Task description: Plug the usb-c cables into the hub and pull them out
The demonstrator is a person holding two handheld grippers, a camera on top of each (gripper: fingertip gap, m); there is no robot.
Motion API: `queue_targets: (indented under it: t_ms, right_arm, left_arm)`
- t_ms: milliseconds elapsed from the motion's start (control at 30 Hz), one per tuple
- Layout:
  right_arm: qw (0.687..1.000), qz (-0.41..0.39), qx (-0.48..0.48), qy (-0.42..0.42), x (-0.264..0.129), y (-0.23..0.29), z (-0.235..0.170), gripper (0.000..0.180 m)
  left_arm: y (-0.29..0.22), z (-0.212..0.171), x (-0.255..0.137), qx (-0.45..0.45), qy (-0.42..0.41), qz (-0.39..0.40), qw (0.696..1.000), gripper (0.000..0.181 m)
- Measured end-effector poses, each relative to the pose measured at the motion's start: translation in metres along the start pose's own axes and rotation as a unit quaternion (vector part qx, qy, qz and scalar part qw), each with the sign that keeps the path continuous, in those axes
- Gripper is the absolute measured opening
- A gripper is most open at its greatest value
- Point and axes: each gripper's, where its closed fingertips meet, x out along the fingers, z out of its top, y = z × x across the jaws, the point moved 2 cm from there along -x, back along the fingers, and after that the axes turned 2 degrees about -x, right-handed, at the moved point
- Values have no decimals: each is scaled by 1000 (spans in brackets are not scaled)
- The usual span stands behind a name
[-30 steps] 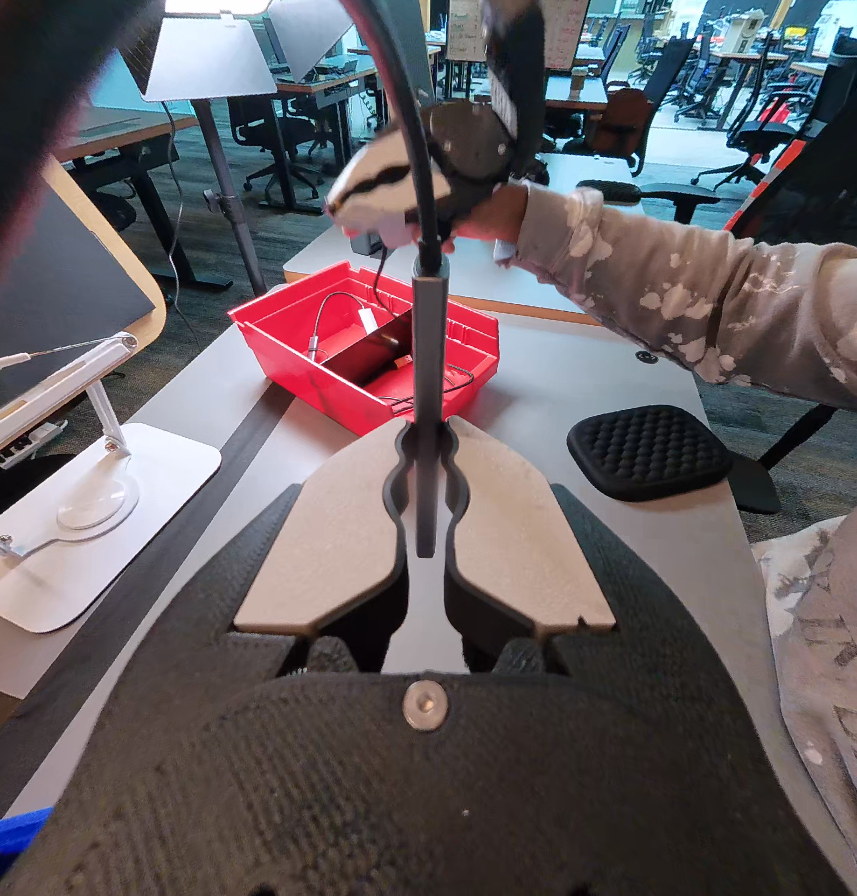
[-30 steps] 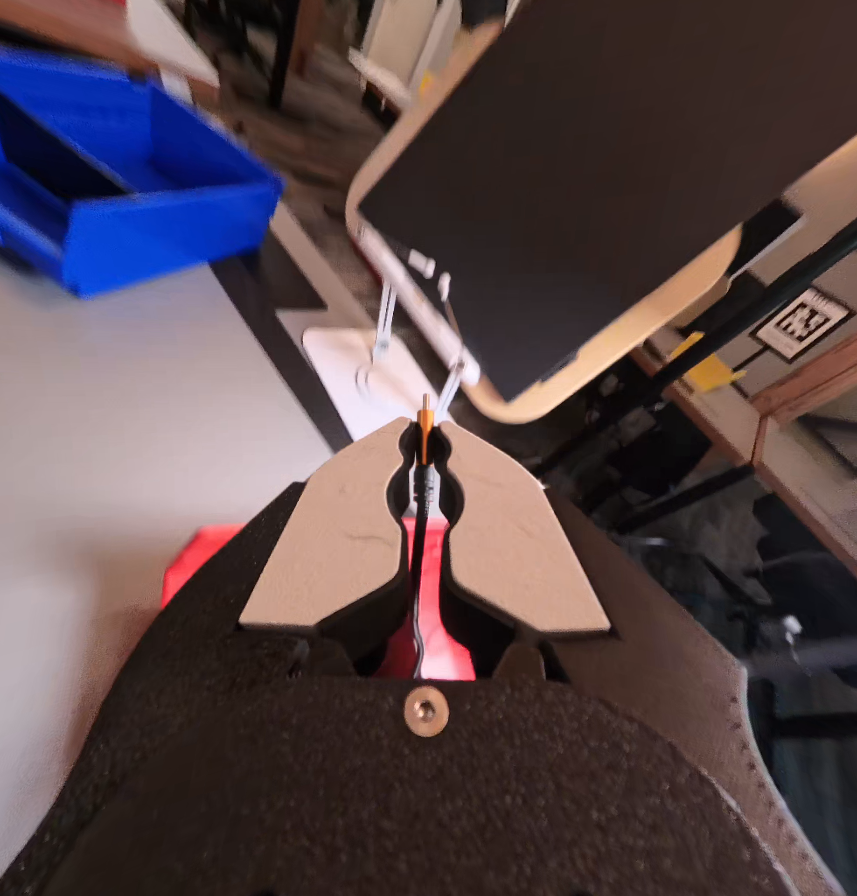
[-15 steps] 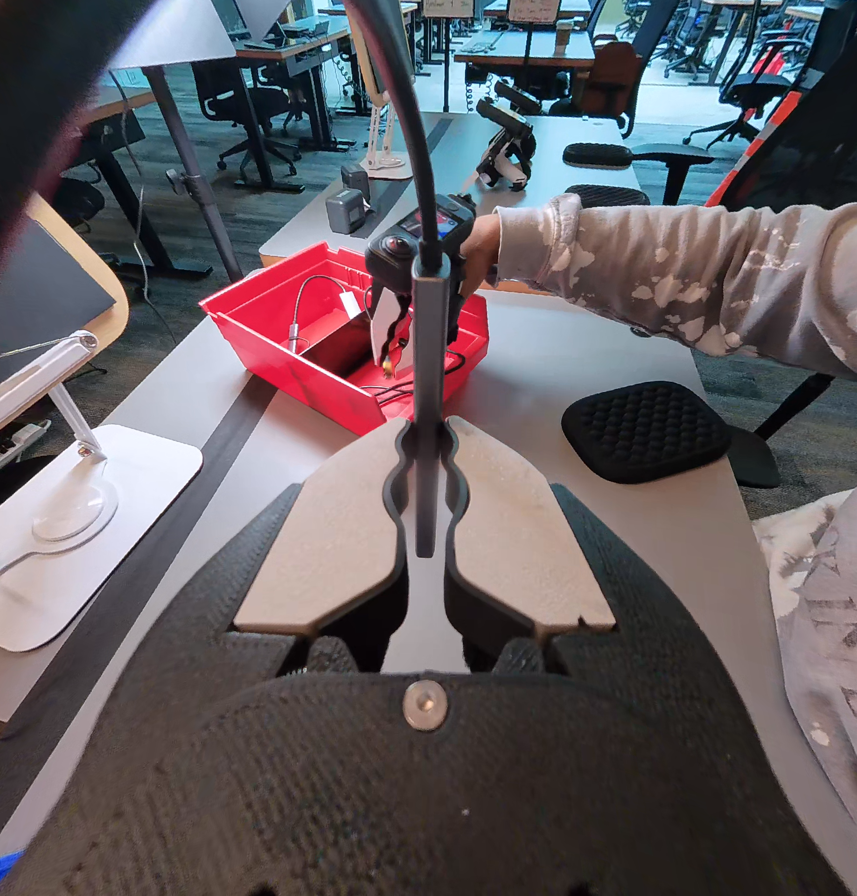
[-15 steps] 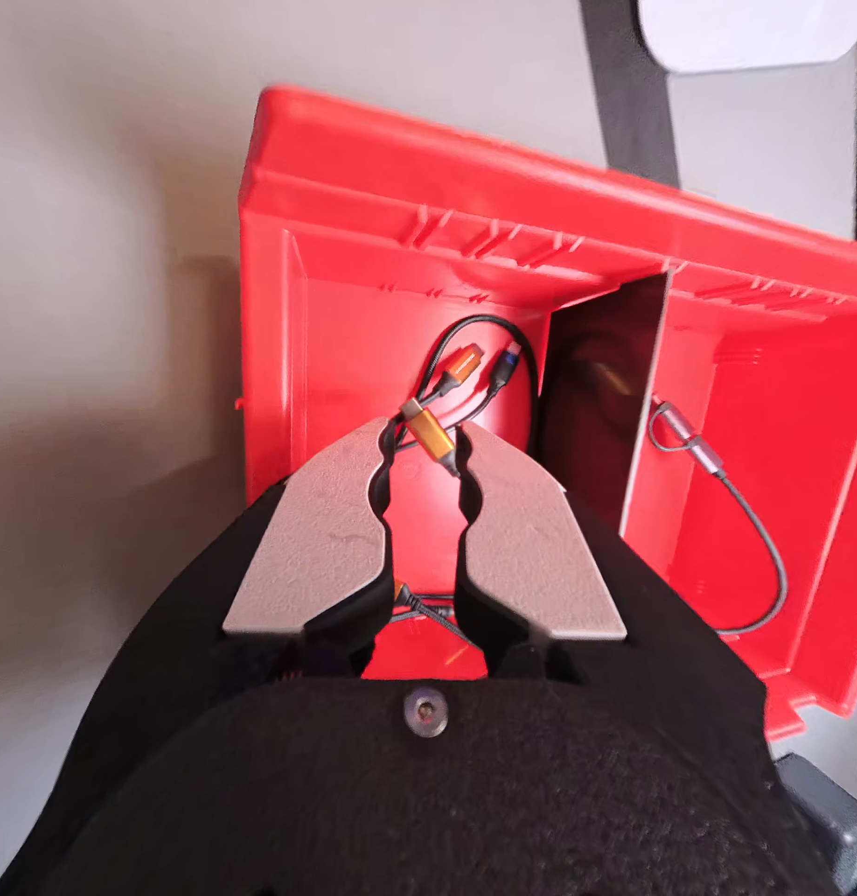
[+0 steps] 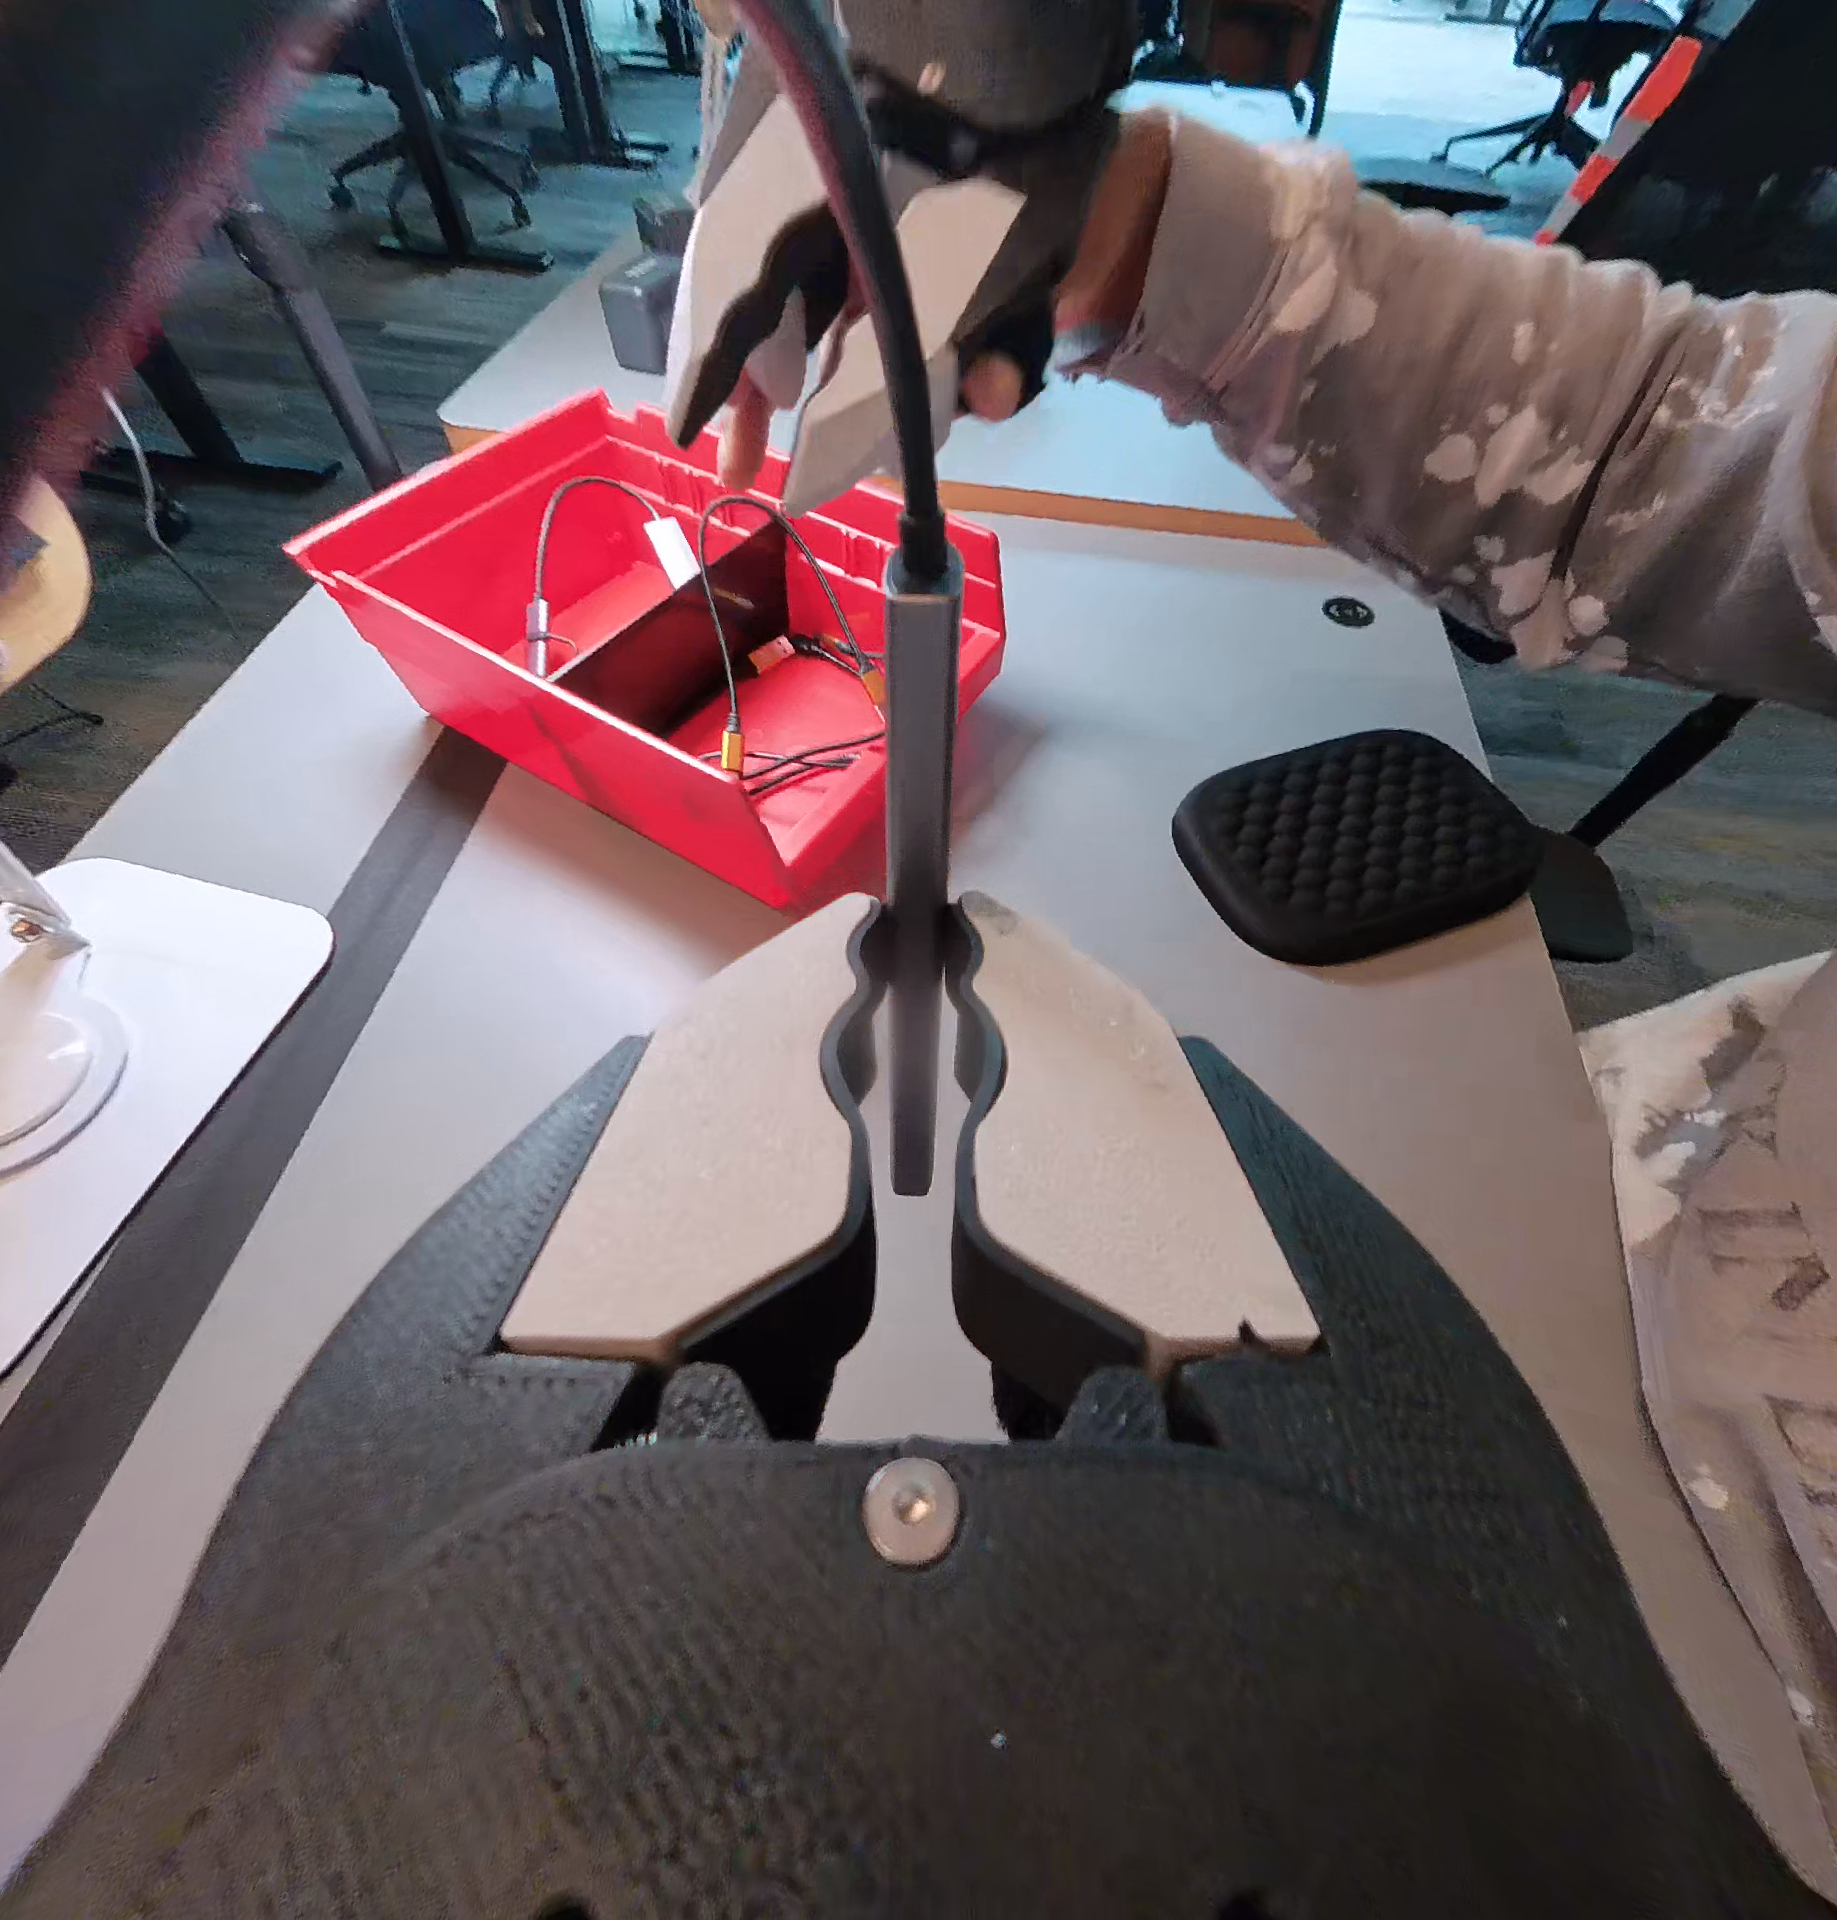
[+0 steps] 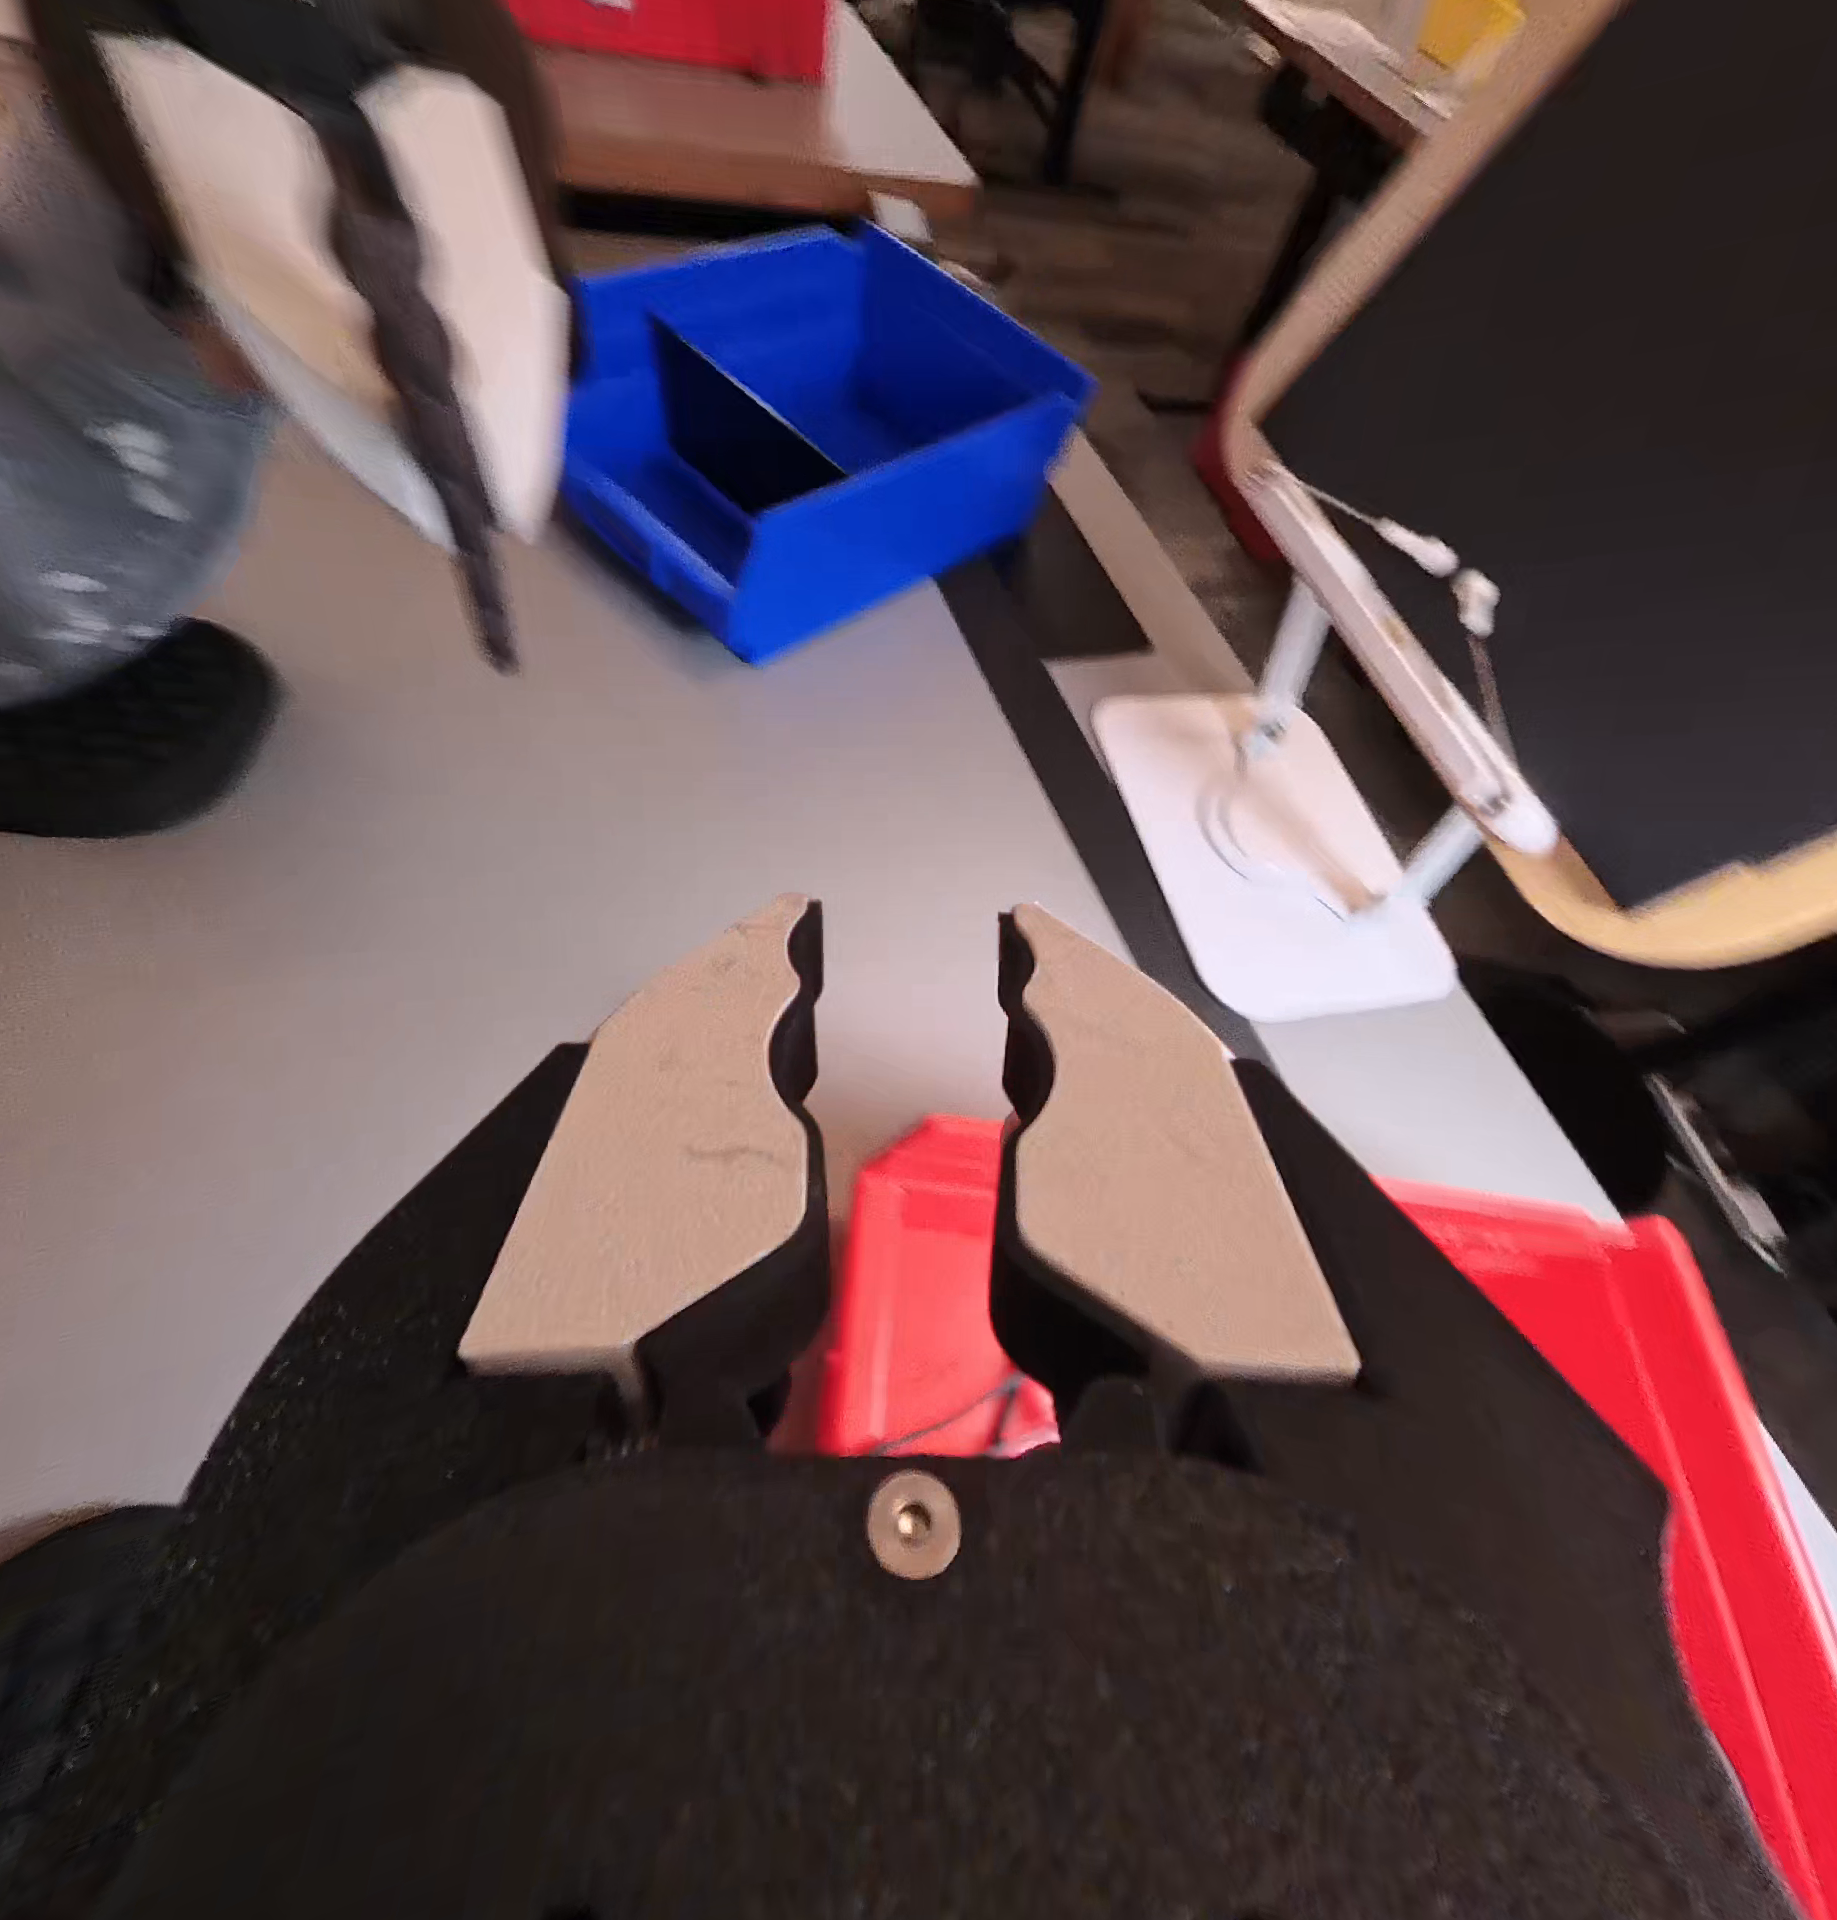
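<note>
My left gripper (image 5: 916,914) is shut on a slim grey hub (image 5: 919,748), held edge-on above the table, its thick dark lead (image 5: 872,260) arching up out of view. My right gripper (image 6: 909,920) is open and empty; it also shows in the left wrist view (image 5: 763,447), raised above the red bin (image 5: 540,634). The red bin holds several cables with orange plugs (image 5: 732,743) in one compartment and a grey cable (image 5: 571,520) in the other. In the right wrist view the left gripper (image 6: 446,343) with the hub shows blurred at upper left.
A blue divided bin (image 6: 893,499) stands at the far table edge. A white stand base (image 5: 114,1060) with a large dark panel (image 6: 1620,416) is at the table's side. A black padded armrest (image 5: 1350,842) sits to the right. A person's patterned sleeve (image 5: 1465,416) reaches over the table. Some 15 cm of space lies between my two pairs of fingers.
My right gripper let the orange-plug cable go into the red bin, opened wider, lifted up and swung back toward the left gripper. The left gripper kept holding the hub.
</note>
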Motion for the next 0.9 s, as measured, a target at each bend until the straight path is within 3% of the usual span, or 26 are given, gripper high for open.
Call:
queue_targets:
  t_ms: [200, 267, 333, 433, 567, 700, 900]
  right_arm:
    - [993, 100, -52, -19, 16, 74, 46, 31]
    - [992, 104, -72, 1, 24, 86, 52, 29]
    - [989, 102, -101, 32, 31, 92, 50, 13]
    - [988, 88, -115, 45, 25, 88, 57, 10]
    - [995, 18, -87, 38, -7, 46, 74, 10]
    - [987, -109, -66, 100, -43, -18, 61, 10]
    - [907, -276, -58, 313, -77, -108, -32, 10]
  left_arm:
    - [-15, -10, 31, 13, 43, -23, 999, 10]
    - [-20, -13, 40, 20, 55, -30, 998, 10]
    - [-24, -15, 48, 26, 64, -31, 997, 10]
    - [-17, -9, 49, 42, 42, 6, 998, 13]
    - [-5, 11, 31, 51, -19, 63, 996, 37]
    - [3, 11, 19, 39, -21, 77, 996, 40]
    - [4, 15, 10, 39, -37, 83, 995, 39]
